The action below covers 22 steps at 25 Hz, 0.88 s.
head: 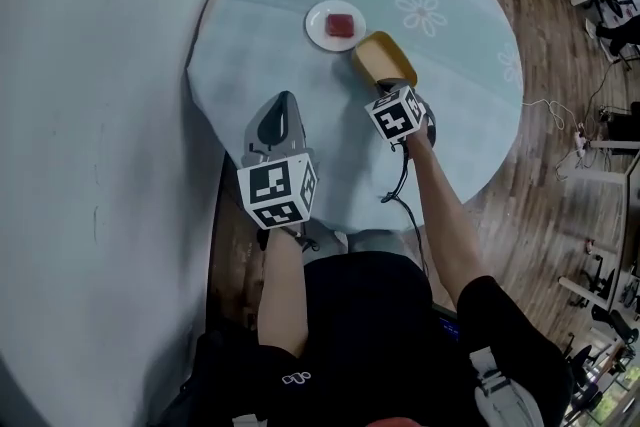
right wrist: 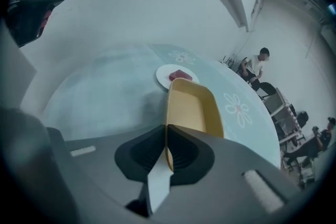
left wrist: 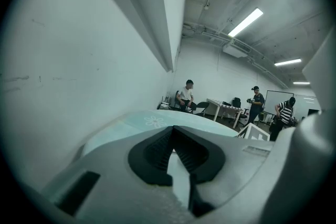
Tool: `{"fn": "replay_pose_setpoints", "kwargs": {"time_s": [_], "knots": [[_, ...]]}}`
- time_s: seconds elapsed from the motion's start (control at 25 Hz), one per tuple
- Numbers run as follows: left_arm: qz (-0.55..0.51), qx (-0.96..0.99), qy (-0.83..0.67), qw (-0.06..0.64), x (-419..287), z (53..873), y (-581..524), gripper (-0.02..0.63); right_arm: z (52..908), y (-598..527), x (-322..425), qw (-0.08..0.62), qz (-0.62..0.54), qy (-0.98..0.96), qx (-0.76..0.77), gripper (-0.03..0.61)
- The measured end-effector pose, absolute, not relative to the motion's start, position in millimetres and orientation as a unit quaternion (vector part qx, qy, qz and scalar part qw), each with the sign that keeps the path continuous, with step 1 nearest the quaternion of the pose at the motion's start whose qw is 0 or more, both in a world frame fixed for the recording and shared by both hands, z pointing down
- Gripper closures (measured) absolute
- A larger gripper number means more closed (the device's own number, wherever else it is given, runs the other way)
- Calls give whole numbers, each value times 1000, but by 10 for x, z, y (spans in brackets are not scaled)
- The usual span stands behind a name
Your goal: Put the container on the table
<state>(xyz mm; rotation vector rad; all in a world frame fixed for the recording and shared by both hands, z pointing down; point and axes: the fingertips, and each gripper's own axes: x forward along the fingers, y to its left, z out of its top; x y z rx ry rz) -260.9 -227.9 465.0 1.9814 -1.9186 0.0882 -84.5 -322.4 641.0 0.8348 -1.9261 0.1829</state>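
Stands at a round, pale blue-green counter [head: 455, 105] [right wrist: 100, 97] [left wrist: 126, 128] printed with white flowers, tongs in each hand. Pinches with the right tongs [head: 386, 81] [right wrist: 166, 145] the near short side of a yellow, oblong, open-topped plastic container [head: 375, 58] [right wrist: 191, 107]: ribbed black pads closed onto that thin side from left and right, as seen in the right gripper view. Holds the container just beside a small round white plate [head: 318, 19] [right wrist: 162, 76], on the plate's near-right side, long axis running from the tongs toward the plate, far end close to the plate's rim. Cannot tell whether the container's base rests on the counter or hangs just above it.

On the plate, near its centre, a small dark red block [head: 342, 25] [right wrist: 180, 74].

Holds the left tongs [head: 283, 102] [left wrist: 173, 131] nearer than the plate and to its left, over the counter's near edge, well apart from plate and container, tips aimed roughly toward the plate. Pressed together at the tips, nothing gripped between the pads.

Left of the plate, beyond the counter's rim, a plain pale grey wall [head: 90, 115] [left wrist: 79, 60]. Right of the plate, past the counter, a wooden plank floor [head: 530, 195]. Far beyond the plate, in both gripper views, a few people [left wrist: 185, 96] [right wrist: 257, 65] seated and standing in the room.
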Motion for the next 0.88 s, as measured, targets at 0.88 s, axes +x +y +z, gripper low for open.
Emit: {"fn": "replay_pose_setpoints", "kwargs": {"time_s": [0.88], "knots": [[-11, 747, -662, 63, -960, 3597, -2376, 609, 3289, -2903, 599, -65, 49, -889, 451, 569]]}}
